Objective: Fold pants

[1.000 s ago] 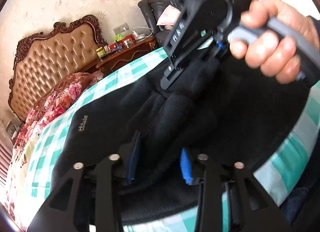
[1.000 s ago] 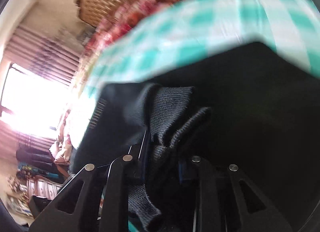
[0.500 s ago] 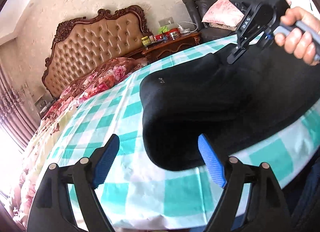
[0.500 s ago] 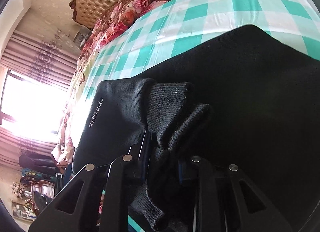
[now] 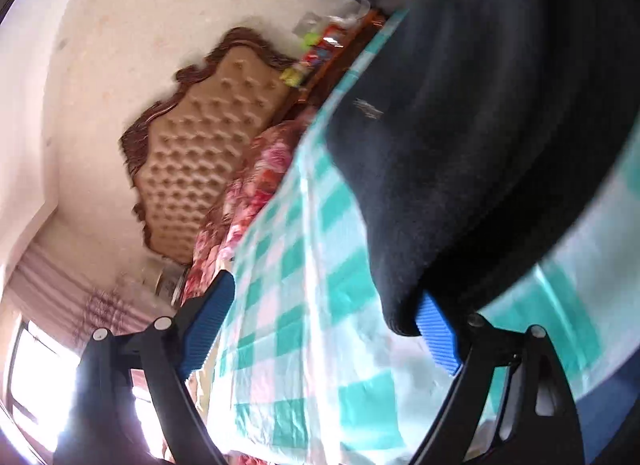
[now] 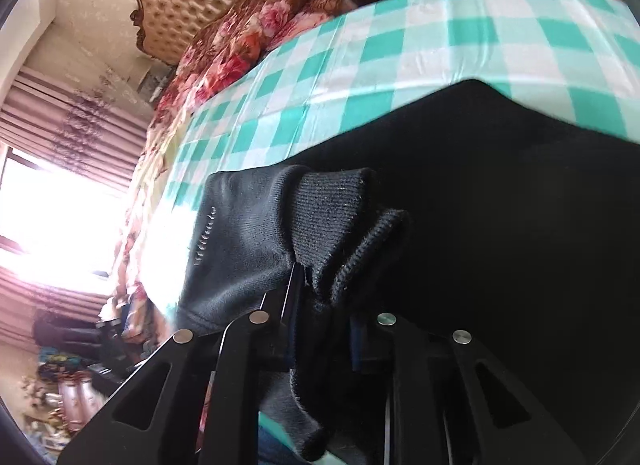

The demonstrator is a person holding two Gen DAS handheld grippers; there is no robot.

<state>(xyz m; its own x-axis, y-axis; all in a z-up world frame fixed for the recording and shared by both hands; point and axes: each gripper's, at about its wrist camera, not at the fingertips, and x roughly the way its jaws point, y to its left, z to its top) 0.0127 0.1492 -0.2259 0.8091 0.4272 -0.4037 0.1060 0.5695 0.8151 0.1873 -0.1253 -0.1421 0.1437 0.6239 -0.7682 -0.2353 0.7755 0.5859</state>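
A bed under a teal-and-white checked sheet [image 5: 304,305] carries the black knit pants [image 5: 460,153], filling 1 to 4 o'clock. The left gripper [image 5: 320,329] is opening, nothing between; the sheet lies bare toward 9 o'clock. The right gripper [image 6: 324,305] is closing, clamped on the ribbed cuffs [image 6: 340,221].

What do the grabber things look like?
Both are black plastic. The left gripper has two angled arms with cut-out holes, round silver rivets and ridged bright blue pads. The right gripper has the same black arms and silver rivets; its pads are mostly hidden.

Daylight glares white through the window [image 6: 48,201], the left wrist view is motion-blurred, and fisheye edges bend darkly.
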